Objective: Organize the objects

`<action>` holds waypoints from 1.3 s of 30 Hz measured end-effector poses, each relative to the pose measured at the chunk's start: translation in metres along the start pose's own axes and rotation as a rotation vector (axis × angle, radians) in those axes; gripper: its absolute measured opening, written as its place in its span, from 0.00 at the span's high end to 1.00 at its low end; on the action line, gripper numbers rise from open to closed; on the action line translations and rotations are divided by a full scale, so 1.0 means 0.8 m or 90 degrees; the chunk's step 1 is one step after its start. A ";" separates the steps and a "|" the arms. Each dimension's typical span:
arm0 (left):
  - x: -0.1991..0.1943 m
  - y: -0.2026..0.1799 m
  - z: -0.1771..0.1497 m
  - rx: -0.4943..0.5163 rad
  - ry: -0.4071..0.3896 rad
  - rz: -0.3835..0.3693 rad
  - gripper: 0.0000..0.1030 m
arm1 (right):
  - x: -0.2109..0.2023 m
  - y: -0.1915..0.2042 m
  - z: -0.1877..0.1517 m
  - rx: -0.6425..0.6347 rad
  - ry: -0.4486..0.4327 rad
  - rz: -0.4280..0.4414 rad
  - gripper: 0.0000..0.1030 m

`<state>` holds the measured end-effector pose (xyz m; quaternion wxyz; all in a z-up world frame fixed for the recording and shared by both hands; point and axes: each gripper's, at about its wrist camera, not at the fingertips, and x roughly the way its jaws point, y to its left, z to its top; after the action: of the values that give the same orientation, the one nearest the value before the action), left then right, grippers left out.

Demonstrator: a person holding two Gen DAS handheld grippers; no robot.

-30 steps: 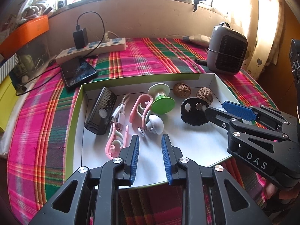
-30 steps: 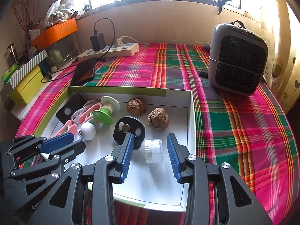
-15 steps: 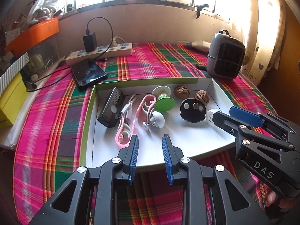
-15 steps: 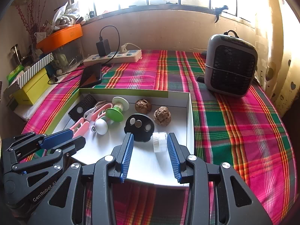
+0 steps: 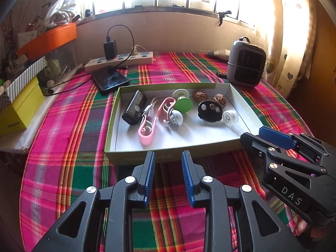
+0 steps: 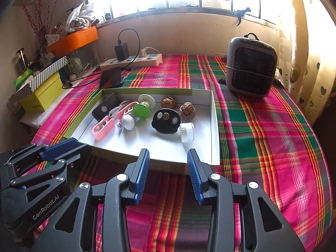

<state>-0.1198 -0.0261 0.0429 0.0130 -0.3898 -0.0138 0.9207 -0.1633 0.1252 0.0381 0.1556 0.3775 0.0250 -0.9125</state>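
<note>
A shallow white box with a green rim (image 5: 189,135) lies on the plaid cloth. It holds a black grille device (image 5: 134,109), two pink clips (image 5: 147,132), a green-and-white spool (image 5: 182,104), a white knob (image 5: 176,116), two walnuts (image 5: 199,95), a black disc (image 5: 210,111) and a white ribbed cap (image 5: 230,116). My left gripper (image 5: 168,157) hovers open in front of the box's near wall, holding nothing. My right gripper (image 6: 168,155) is open and empty too, just short of the box's near right corner (image 6: 214,161).
Behind the box lie a dark phone (image 5: 109,78) and a power strip with a black charger (image 5: 119,59). A grey heater (image 6: 251,67) stands at the back right. Yellow and striped boxes (image 5: 19,105) and an orange tray (image 5: 48,38) crowd the left edge.
Both grippers have drawn back from over the box floor to in front of its near wall. The white cap stays in the box, and the other things in it have not moved.
</note>
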 end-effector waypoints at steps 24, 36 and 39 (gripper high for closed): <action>-0.002 -0.006 -0.072 -0.015 0.052 0.024 0.76 | -0.009 0.004 -0.066 0.006 0.055 -0.022 0.62; -0.005 -0.009 -0.078 -0.037 0.032 0.048 0.75 | -0.009 0.000 -0.072 0.002 0.068 -0.046 0.62; -0.006 -0.013 -0.081 -0.035 0.027 0.057 0.74 | -0.010 0.000 -0.073 -0.001 0.069 -0.042 0.56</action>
<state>-0.0697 -0.0147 0.0016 -0.0385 -0.4098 -0.0211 0.9111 -0.1182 0.1367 0.0016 0.1240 0.4249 0.0462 -0.8955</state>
